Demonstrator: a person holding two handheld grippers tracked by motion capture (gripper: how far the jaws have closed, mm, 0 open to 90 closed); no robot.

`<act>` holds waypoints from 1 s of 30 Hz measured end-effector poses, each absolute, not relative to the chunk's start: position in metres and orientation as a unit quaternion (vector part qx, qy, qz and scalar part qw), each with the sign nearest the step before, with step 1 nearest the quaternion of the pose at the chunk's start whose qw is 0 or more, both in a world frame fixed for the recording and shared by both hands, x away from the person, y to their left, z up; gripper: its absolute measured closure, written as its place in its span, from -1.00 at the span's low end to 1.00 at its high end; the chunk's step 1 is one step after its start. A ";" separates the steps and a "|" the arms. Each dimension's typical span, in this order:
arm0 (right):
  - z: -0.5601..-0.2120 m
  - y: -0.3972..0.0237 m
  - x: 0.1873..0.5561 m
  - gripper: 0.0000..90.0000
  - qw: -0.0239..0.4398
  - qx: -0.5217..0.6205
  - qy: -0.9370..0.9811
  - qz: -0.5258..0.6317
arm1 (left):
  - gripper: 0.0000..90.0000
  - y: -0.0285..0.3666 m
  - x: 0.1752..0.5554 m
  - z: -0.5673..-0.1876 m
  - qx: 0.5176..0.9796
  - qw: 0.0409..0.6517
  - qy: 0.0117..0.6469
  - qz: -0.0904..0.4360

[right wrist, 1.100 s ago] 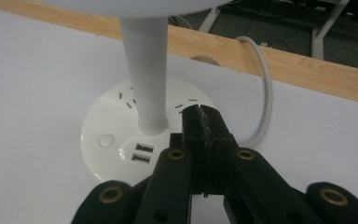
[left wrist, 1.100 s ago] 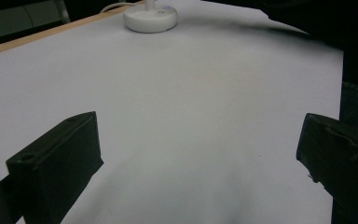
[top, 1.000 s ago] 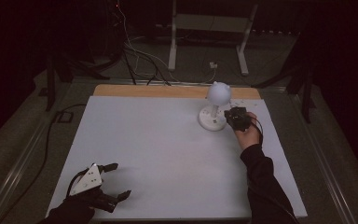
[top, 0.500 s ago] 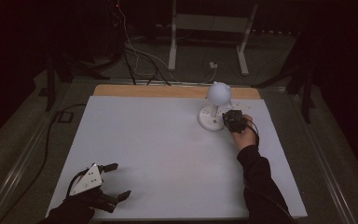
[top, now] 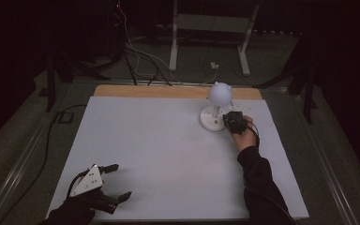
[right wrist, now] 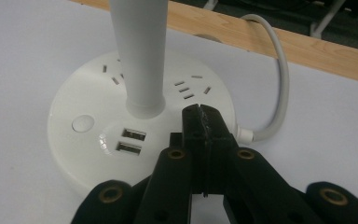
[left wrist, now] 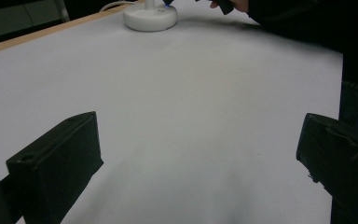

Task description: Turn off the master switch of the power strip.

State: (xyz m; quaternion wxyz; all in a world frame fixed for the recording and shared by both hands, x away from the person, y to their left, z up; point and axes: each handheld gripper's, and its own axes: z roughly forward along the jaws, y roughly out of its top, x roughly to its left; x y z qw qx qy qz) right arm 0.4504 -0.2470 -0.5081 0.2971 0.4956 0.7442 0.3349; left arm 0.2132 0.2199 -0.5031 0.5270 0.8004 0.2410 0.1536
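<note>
A white desk lamp (top: 217, 107) stands toward the far right part of the white table (top: 159, 154), close to the wooden strip (top: 136, 91) along the table's far edge. Its long axis is its stem (right wrist: 137, 51), which rises upright from the middle of a round flat base (right wrist: 86, 140) and carries a round white head (top: 220, 93) at the top. The base has sockets on its upper face, two USB ports (right wrist: 131, 141) just in front of the stem, and a round button (right wrist: 83, 123) beside them. A white cord (right wrist: 277, 74) leaves the base on the side toward the wooden strip and loops away over the table. The right claw (right wrist: 199, 112) is closed, its two black jaws pressed flat together with nothing between them, and its tip lies over the top of the base just beside the stem, on the cord's side; whether it touches the base I cannot tell. In the high view the right claw (top: 233, 123) sits right next to the base, held by a hand in a dark sleeve. The left claw (top: 117, 180) is well apart from the lamp, at the near left corner of the table, its jaws standing wide open over bare table.
</note>
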 end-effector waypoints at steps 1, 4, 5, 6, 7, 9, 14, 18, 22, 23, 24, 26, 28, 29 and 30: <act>-0.509 -0.247 0.451 1.00 0.298 0.492 0.747 0.334 | -0.99 0.220 0.213 -0.503 0.800 0.527 0.241 0.153; -0.510 -0.248 0.451 1.00 0.295 0.491 0.749 0.334 | -0.99 0.220 0.213 -0.503 0.801 0.527 0.240 0.155; -0.510 -0.247 0.451 1.00 0.302 0.487 0.751 0.328 | -0.99 0.220 0.213 -0.503 0.801 0.527 0.241 0.154; -0.510 -0.246 0.450 1.00 0.310 0.480 0.754 0.324 | -0.99 0.220 0.213 -0.503 0.800 0.527 0.241 0.154; -0.511 -0.245 0.450 1.00 0.314 0.479 0.754 0.322 | -0.99 0.220 0.213 -0.503 0.800 0.527 0.241 0.154; -0.510 -0.245 0.450 1.00 0.308 0.488 0.751 0.322 | -0.99 0.220 0.213 -0.503 0.801 0.526 0.241 0.155; -0.510 -0.245 0.450 1.00 0.307 0.494 0.747 0.324 | -0.99 0.220 0.212 -0.503 0.801 0.525 0.240 0.155; -0.509 -0.246 0.451 1.00 0.299 0.496 0.748 0.323 | -0.99 0.220 0.212 -0.503 0.801 0.526 0.240 0.155; -0.509 -0.245 0.451 1.00 0.299 0.495 0.749 0.322 | -0.99 0.220 0.213 -0.503 0.800 0.527 0.241 0.153; -0.509 -0.246 0.451 1.00 0.297 0.497 0.749 0.323 | -0.99 0.220 0.213 -0.503 0.800 0.527 0.240 0.153; -0.509 -0.246 0.452 1.00 0.295 0.497 0.749 0.323 | -0.99 0.220 0.213 -0.503 0.801 0.527 0.240 0.153; -0.510 -0.248 0.452 1.00 0.291 0.500 0.747 0.329 | -0.99 0.220 0.213 -0.503 0.801 0.527 0.240 0.154; -0.511 -0.247 0.451 1.00 0.294 0.497 0.748 0.329 | -0.99 0.220 0.212 -0.503 0.801 0.527 0.240 0.153; -0.511 -0.248 0.451 1.00 0.292 0.497 0.748 0.330 | -0.99 0.220 0.213 -0.503 0.801 0.527 0.240 0.153; -0.510 -0.248 0.452 1.00 0.289 0.500 0.746 0.332 | -0.99 0.220 0.213 -0.504 0.801 0.527 0.240 0.153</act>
